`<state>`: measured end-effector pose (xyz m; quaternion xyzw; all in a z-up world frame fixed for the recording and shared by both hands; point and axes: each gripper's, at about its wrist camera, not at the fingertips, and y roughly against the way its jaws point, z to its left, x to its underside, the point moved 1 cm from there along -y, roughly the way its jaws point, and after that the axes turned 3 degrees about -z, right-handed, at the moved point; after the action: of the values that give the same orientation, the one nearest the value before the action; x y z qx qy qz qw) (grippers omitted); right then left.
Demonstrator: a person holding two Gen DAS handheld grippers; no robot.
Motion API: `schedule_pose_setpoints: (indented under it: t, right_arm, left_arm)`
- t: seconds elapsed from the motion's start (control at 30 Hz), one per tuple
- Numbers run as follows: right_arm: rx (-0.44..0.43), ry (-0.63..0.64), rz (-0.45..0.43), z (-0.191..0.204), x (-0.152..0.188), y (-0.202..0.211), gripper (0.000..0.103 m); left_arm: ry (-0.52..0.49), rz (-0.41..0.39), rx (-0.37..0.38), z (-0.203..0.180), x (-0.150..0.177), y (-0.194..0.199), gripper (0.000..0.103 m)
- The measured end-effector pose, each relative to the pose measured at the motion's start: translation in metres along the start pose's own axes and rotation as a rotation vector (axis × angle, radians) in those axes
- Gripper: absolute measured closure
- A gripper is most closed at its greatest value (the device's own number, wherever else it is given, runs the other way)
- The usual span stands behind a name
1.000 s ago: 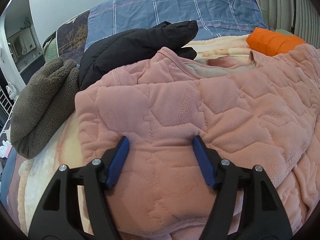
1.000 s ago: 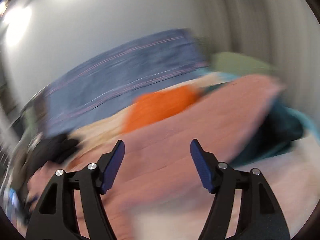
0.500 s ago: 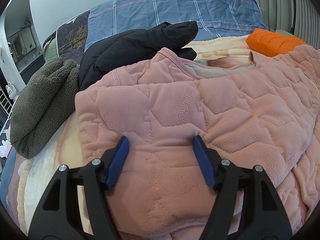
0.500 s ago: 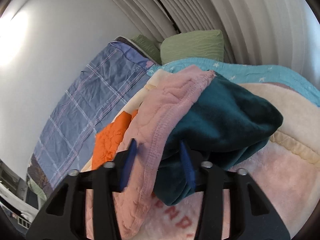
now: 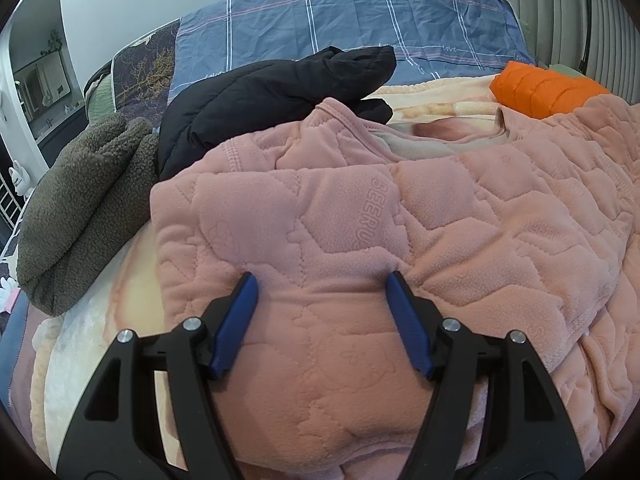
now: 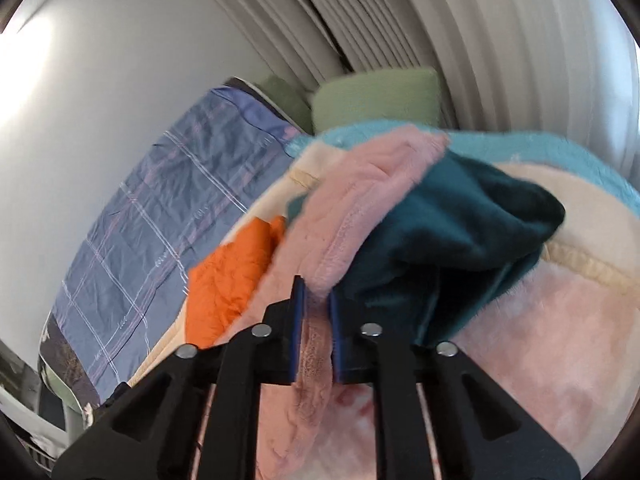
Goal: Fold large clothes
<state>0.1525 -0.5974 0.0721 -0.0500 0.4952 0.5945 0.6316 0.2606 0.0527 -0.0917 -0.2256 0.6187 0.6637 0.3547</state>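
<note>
A large pink quilted fleece garment (image 5: 400,232) lies spread on the bed, its left side folded over. My left gripper (image 5: 320,284) is open and rests on the folded part, the fabric bulging between its blue fingers (image 5: 236,320). In the right wrist view, my right gripper (image 6: 316,292) is shut on the pink garment's hem edge (image 6: 316,344), which runs up to a raised corner (image 6: 384,172). A dark teal garment (image 6: 460,240) lies against that pink edge on the right.
A black puffer jacket (image 5: 272,96) and a grey-brown fleece (image 5: 80,200) lie at the left. An orange puffer (image 5: 544,88) lies at the far right, also in the right wrist view (image 6: 232,276). A blue plaid pillow (image 5: 340,28) and green cushion (image 6: 376,100) stand behind.
My right gripper has closed on the pink garment's hem, from wide open a second ago. The left gripper and the fabric under it have not moved.
</note>
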Motion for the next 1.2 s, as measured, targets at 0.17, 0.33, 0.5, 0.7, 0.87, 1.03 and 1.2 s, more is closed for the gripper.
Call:
schedule_pose_setpoints:
  t: [0.17, 0.33, 0.5, 0.7, 0.87, 1.03, 1.2]
  right_arm:
    - [-0.176, 0.115, -0.017, 0.066, 0.027, 0.021, 0.095]
    - [-0.427, 0.457, 0.048, 0.171, 0.126, 0.056, 0.095]
    - [-0.592, 0.737, 0.267, 0.219, 0.254, 0.059, 0.093]
    - [-0.570, 0.852, 0.499, 0.199, 0.330, 0.034, 0.071]
    - [-0.600, 0.773, 0.522, 0.179, 0.312, 0.034, 0.054]
    - [-0.586, 0.657, 0.478, 0.161, 0.278, 0.035, 0.051]
    - [-0.554, 0.585, 0.420, 0.145, 0.263, 0.030, 0.051]
  left_arm:
    - [0.031, -0.011, 0.033, 0.005, 0.000, 0.002, 0.034]
    - [0.082, -0.032, 0.104, 0.013, 0.000, 0.006, 0.029]
    - [0.157, -0.079, 0.216, 0.024, 0.001, 0.016, 0.018]
    - [0.305, -0.122, 0.378, 0.045, 0.006, 0.026, 0.012]
    - [0.361, -0.132, 0.454, 0.049, 0.006, 0.030, 0.010]
    - [0.376, -0.146, 0.500, 0.045, 0.002, 0.041, 0.010]
    - [0.336, -0.158, 0.579, 0.029, -0.014, 0.051, 0.006]
